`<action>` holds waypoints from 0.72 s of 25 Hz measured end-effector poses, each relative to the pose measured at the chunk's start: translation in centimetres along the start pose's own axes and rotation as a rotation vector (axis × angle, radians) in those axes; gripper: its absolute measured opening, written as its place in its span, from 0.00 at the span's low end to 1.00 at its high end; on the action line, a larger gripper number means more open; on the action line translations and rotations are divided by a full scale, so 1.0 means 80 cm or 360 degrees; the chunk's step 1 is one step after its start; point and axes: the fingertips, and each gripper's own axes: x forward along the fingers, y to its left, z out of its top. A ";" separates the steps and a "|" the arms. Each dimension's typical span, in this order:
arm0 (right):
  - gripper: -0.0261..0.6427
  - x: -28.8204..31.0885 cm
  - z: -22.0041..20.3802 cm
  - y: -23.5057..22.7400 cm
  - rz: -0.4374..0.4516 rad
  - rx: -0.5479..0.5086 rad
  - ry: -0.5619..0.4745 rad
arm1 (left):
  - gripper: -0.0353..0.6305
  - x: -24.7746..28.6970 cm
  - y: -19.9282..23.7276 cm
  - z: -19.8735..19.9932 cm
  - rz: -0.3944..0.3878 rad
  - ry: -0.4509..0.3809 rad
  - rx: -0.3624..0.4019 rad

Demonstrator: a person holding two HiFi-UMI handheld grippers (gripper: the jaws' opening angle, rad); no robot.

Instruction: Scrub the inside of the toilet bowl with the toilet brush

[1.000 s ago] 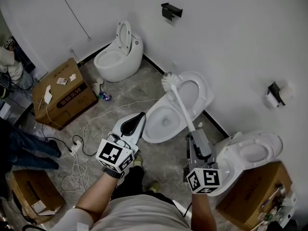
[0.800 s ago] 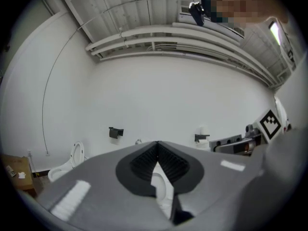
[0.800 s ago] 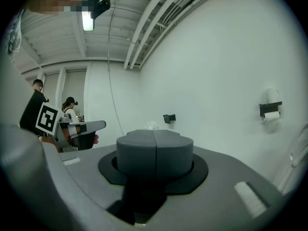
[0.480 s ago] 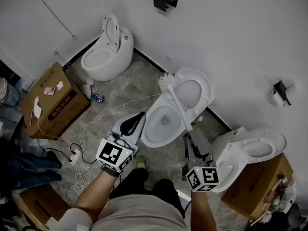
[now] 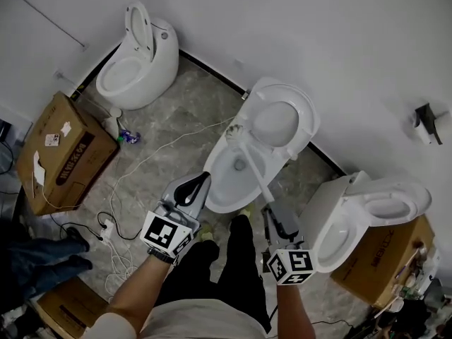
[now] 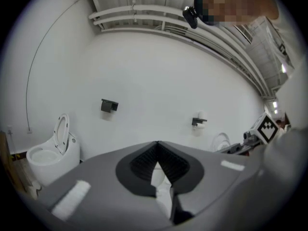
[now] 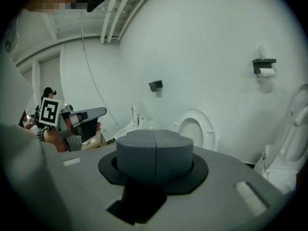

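The middle toilet [image 5: 227, 189] stands open with its lid [image 5: 281, 122] up against the wall. A white toilet brush [image 5: 253, 164] slants across the bowl, and its bristle head [image 5: 234, 131] sits at the bowl's far left rim. My right gripper [image 5: 272, 210] is shut on the lower end of the brush's handle, near the bowl's front right. My left gripper [image 5: 203, 179] hovers at the bowl's front left edge, shut with nothing in it. In the right gripper view the jaws [image 7: 155, 154] are pressed together and the brush is hidden; the lid [image 7: 195, 129] shows ahead.
A second toilet [image 5: 134, 55] stands far left and a third [image 5: 367, 217] close on the right. Cardboard boxes [image 5: 60, 150] [image 5: 385, 260] flank the floor. Cables and a power strip [image 5: 106, 226] lie at the left. A paper holder [image 5: 427, 129] is on the wall.
The brush head has dropped from beside the raised lid down to the bowl's rim. Both grippers and the head camera have moved closer to the middle toilet.
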 end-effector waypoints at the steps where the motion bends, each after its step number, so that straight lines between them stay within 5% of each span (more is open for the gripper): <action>1: 0.28 0.009 -0.013 -0.007 -0.0005 0.0008 0.0026 | 0.06 0.007 0.002 -0.014 -0.0002 0.0022 -0.0006; 18: 0.28 0.157 -0.251 -0.109 -0.0008 0.0295 0.0418 | 0.06 0.106 0.041 -0.244 -0.0028 0.0306 -0.0059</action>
